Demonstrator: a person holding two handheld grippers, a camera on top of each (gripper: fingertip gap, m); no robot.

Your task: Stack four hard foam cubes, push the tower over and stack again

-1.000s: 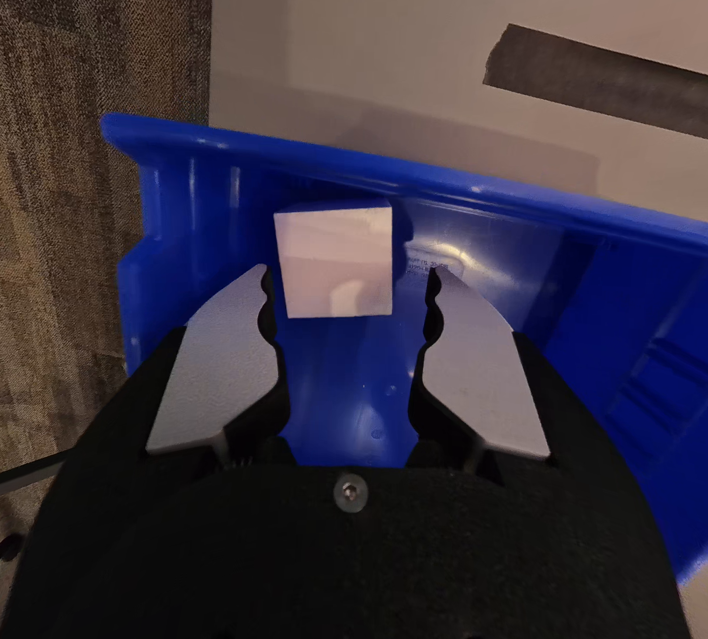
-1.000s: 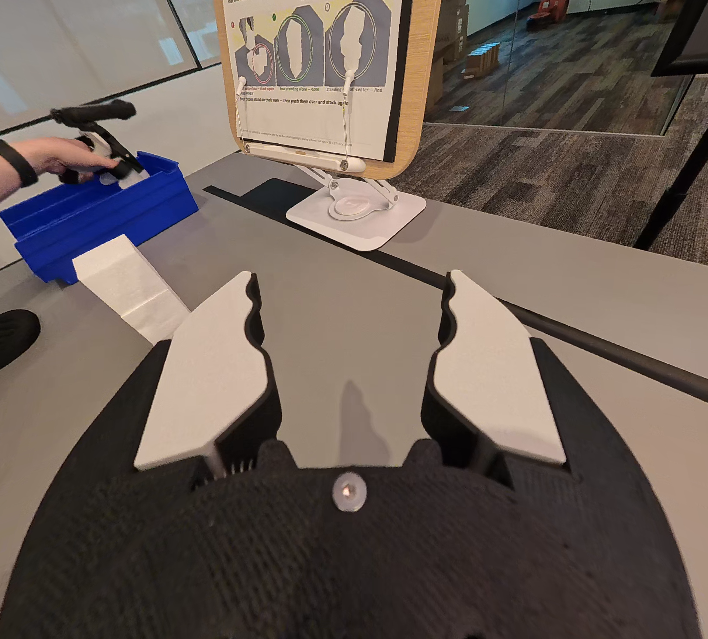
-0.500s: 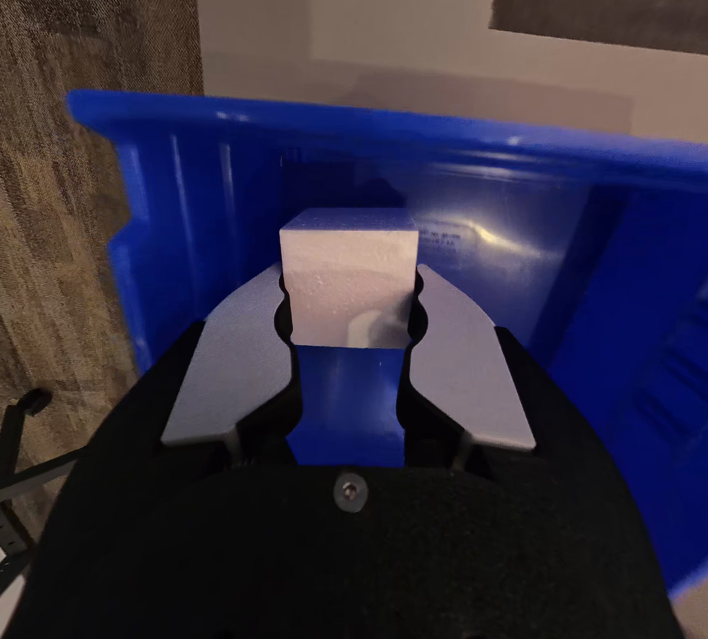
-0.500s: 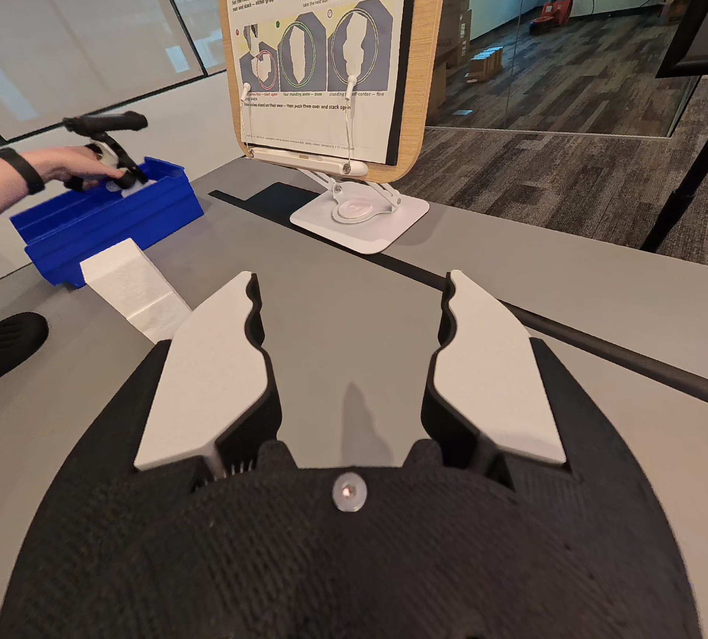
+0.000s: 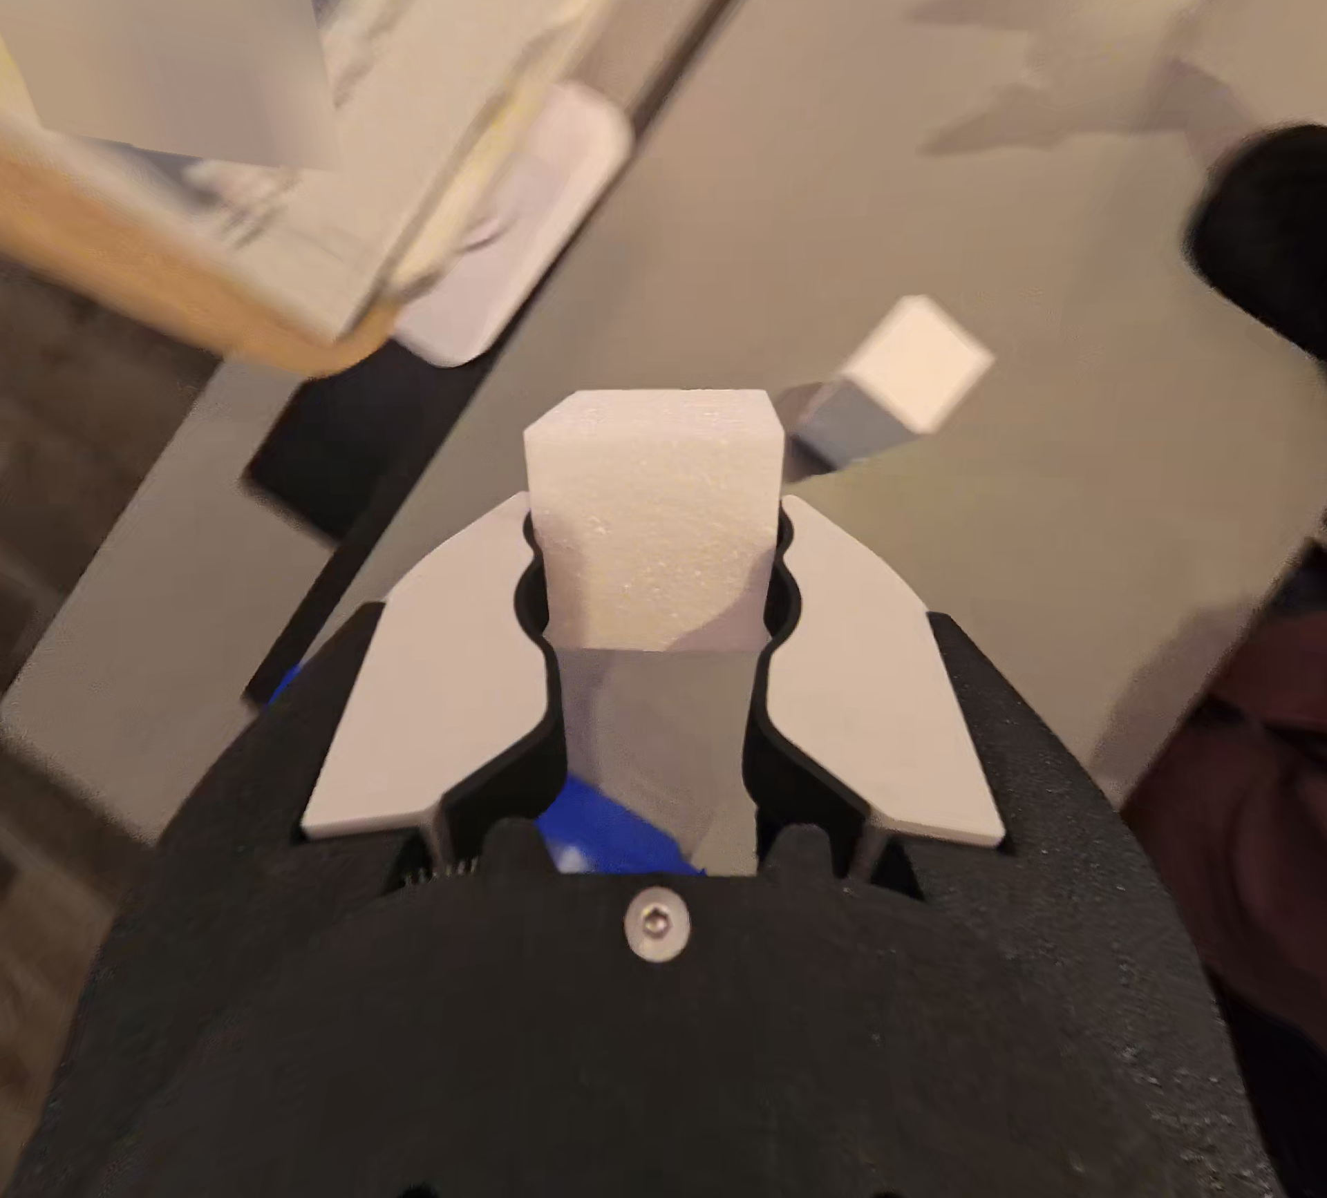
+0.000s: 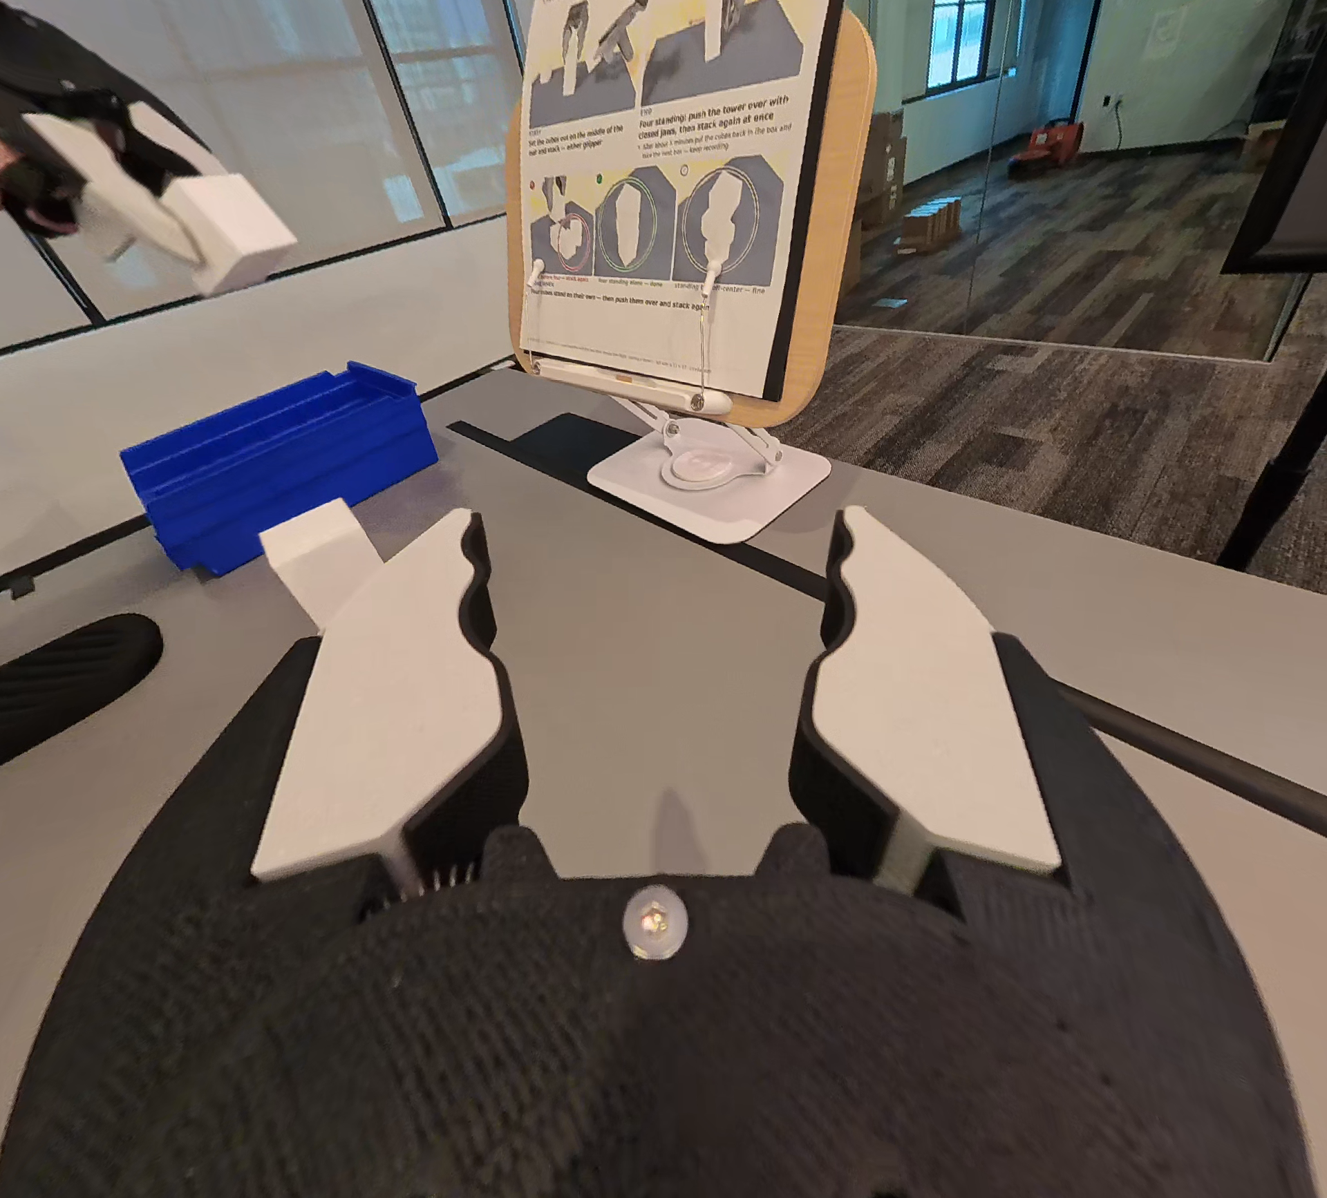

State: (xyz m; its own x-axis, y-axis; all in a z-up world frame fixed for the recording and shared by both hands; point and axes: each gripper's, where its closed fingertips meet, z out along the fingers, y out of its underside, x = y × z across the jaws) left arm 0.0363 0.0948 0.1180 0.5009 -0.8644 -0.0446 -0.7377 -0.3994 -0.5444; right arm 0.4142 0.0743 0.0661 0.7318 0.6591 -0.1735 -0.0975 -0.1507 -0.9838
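- Left wrist view looks down from high over the grey table.
- Right wrist view sits low, near the table, facing the blue bin.
- Both show the paper stand.

We see one white foam cube pinched level between the left gripper's fingers, aloft; a second cube stands on the grey table.

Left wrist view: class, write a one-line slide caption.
Left gripper carries a white foam cube above the grey table toward another cube.
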